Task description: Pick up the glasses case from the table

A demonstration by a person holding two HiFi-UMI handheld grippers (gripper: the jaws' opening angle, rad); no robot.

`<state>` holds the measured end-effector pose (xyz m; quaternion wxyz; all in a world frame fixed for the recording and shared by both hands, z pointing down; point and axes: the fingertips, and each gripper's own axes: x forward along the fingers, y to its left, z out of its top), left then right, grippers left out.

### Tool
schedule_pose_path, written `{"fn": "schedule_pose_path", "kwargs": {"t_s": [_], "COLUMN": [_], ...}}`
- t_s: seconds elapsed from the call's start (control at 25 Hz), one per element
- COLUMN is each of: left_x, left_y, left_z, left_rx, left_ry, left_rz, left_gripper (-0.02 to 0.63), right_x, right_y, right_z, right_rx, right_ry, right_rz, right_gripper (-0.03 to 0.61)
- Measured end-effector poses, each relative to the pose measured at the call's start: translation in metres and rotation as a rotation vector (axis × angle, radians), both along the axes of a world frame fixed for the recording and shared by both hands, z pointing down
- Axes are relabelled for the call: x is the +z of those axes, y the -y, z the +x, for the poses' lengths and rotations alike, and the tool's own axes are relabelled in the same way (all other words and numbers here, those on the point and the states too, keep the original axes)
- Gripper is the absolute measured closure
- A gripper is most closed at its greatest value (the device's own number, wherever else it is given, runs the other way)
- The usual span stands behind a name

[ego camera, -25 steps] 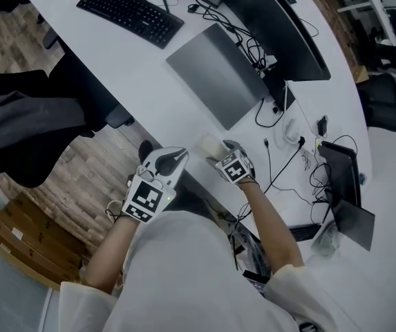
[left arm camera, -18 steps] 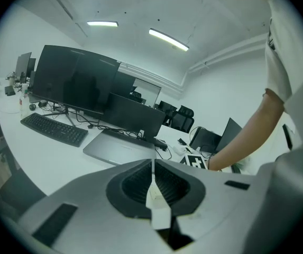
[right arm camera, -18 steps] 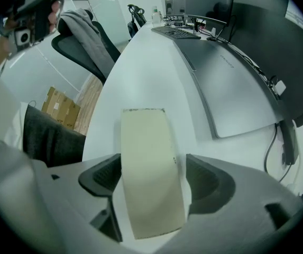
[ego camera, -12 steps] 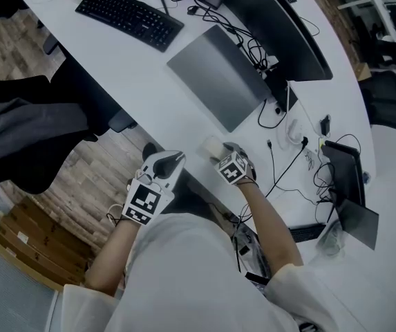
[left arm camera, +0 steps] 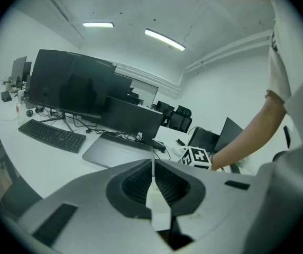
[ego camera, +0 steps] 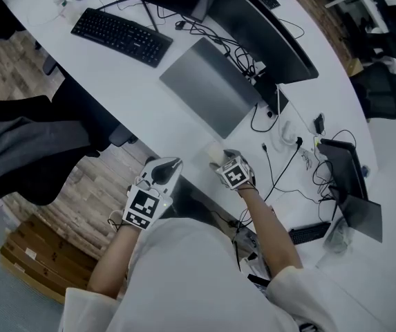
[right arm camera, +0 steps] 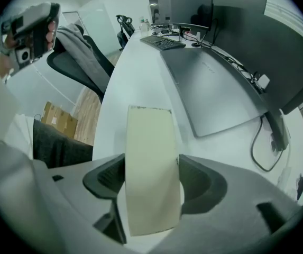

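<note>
**Pale cream, oblong glasses case (right arm camera: 151, 173) sits between the jaws of the right hand-held gripper (ego camera: 218, 159), at the white tabletop's (ego camera: 149, 95) near edge, centre frame in the head view.**
The jaws are closing across its narrow width, and the pads touch its plain, matte sides. Its long axis runs straight up the right gripper view. The left hand-held gripper (ego camera: 164, 170), clenched and empty, hangs to the lower left.

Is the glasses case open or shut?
Shut, it seems: the right gripper view shows the glasses case as one smooth cream shell, no lid raised, between the closing jaws of the right gripper.
</note>
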<state>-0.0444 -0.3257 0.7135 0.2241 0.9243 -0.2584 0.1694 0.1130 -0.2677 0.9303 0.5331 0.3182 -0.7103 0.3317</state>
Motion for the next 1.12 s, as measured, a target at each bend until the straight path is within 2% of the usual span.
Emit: {"fn": "schedule_pose_path", "kwargs": {"t_s": [0.32, 0.6, 0.8, 1.12], "left_x": [-0.007, -0.028, -0.042, -0.067], "left_y": [-0.01, -0.01, -0.005, 0.003], "left_z": [0.005, 0.019, 0.028, 0.039], "left_rx": [0.033, 0.091, 0.106, 0.101], "left_ry": [0.023, 0.01, 0.01, -0.005], "left_rz": [-0.001, 0.007, 0.045, 0.074], "left_gripper": [0.604, 0.604, 0.604, 0.604], "right_x": [-0.04, -0.088, -0.126, -0.187], "right_y": [-0.001, 0.003, 0.004, 0.001], "right_z": [0.024, 0.045, 0.06, 0.085], "right_rx": [0.159, 0.3, 0.419, 0.504], "right_ry": [0.066, 0.11, 0.177, 0.226], "right_rz": [0.055, 0.14, 0.211, 0.337], "right_gripper": [0.268, 0.268, 0.268, 0.268]}}
